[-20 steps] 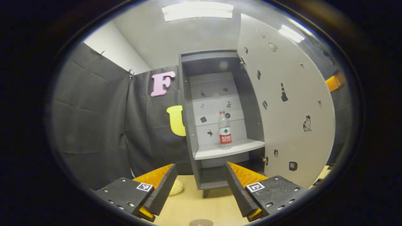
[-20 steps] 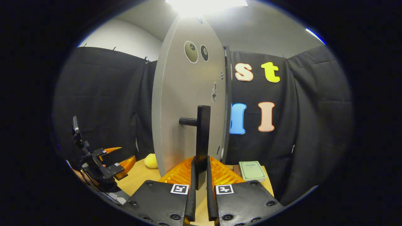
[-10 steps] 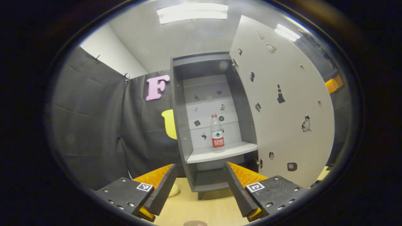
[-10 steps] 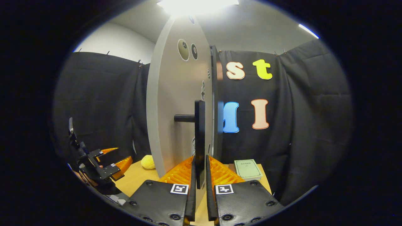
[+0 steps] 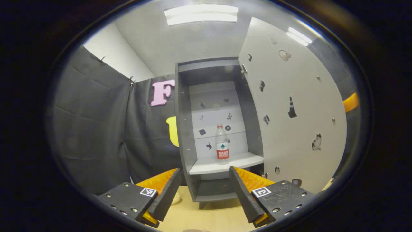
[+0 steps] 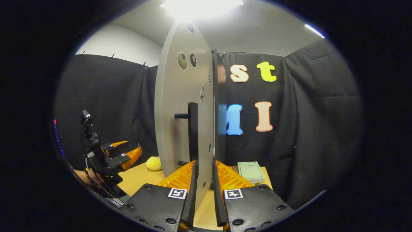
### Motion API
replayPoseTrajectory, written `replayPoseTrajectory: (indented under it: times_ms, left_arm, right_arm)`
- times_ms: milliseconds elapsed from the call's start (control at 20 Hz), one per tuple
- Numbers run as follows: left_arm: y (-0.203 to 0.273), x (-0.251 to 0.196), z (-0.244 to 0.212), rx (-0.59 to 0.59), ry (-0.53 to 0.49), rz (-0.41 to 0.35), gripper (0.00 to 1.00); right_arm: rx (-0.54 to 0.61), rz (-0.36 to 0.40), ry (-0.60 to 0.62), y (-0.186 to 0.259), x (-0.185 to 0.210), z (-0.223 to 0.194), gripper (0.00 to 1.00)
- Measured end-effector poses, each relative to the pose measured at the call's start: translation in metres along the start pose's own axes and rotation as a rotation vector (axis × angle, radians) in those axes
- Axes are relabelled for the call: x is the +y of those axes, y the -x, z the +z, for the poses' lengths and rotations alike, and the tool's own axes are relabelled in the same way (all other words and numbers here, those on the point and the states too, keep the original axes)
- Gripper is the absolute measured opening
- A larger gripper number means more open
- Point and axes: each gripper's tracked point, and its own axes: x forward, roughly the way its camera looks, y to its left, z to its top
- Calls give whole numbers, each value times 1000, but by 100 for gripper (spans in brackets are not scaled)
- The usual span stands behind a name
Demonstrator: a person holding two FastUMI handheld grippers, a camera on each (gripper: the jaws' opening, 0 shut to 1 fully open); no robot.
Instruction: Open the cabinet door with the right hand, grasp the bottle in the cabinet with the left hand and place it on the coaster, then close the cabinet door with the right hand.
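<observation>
The lower end of the black door handle (image 6: 192, 130) runs behind the inner finger of the right gripper (image 6: 204, 162), so where it ends is hidden. The grey edge of the cabinet door (image 6: 183, 96) stands in the narrow gap between this gripper's two fingers. I cannot tell whether the fingers press on the door, on the handle, or on neither.

In the left gripper view the door (image 5: 296, 106) hangs wide open to the right of the cabinet (image 5: 183, 129), and its lower corner is cut off behind the gripper's finger. Small dark stickers dot the door and the cabinet's back wall, too small to make out.

The water bottle (image 5: 222, 143) stands upright on the white shelf (image 5: 222, 163), near the middle, clear with a red label. The left gripper (image 5: 204, 170) has its fingers spread wide apart with nothing between them, and it is well short of the bottle. Its fingers cover the front corners of the shelf and part of the dark compartment below.

A pale yellow lump (image 5: 176, 198) peeks out behind one finger. The right gripper view shows it as a soft yellow thing (image 6: 154, 163) on the wooden table (image 6: 138, 180) beside the door. That view also shows the left gripper (image 6: 124, 154) off at the edge, with part of a hand (image 6: 84, 176) under it. A green booklet (image 6: 251, 170) lies on the table beyond the door, near the black cloth.
</observation>
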Motion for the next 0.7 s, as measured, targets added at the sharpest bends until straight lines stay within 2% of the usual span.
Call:
replayPoseTrajectory:
  times_ms: [50,100,200,250,300,400,450,500,550,600,700]
  left_arm:
    - [-6,-3,6,-7,4,-6,89]
    - [-13,-5,12,-16,9,-15,89]
    - [-29,-9,23,-29,12,-34,89]
    - [-37,-10,28,-37,13,-40,89]
    - [-46,-11,34,-48,16,-48,89]
    - [-66,-12,42,-72,20,-60,89]
    - [-77,-12,45,-77,23,-67,89]
    - [-89,-13,46,-76,30,-80,91]
    - [-102,-15,47,-76,42,-94,89]
    - [-117,-18,46,-72,54,-107,89]
    - [-145,-21,40,-54,81,-123,92]
  right_arm:
    - [5,-30,-3,2,-9,-5,29]
    - [11,-45,-12,3,-14,-8,44]
    - [11,-106,-28,9,-31,-11,90]
    - [14,-142,-37,9,-41,-16,100]
    - [16,-177,-51,8,-50,-20,96]
    - [21,-246,-86,10,-63,-26,96]
    - [18,-281,-103,10,-70,-27,100]
    - [9,-307,-116,12,-75,-25,100]
    - [-1,-333,-127,13,-78,-24,96]
    - [-9,-357,-136,13,-82,-22,99]
    - [-15,-404,-154,12,-91,-23,98]
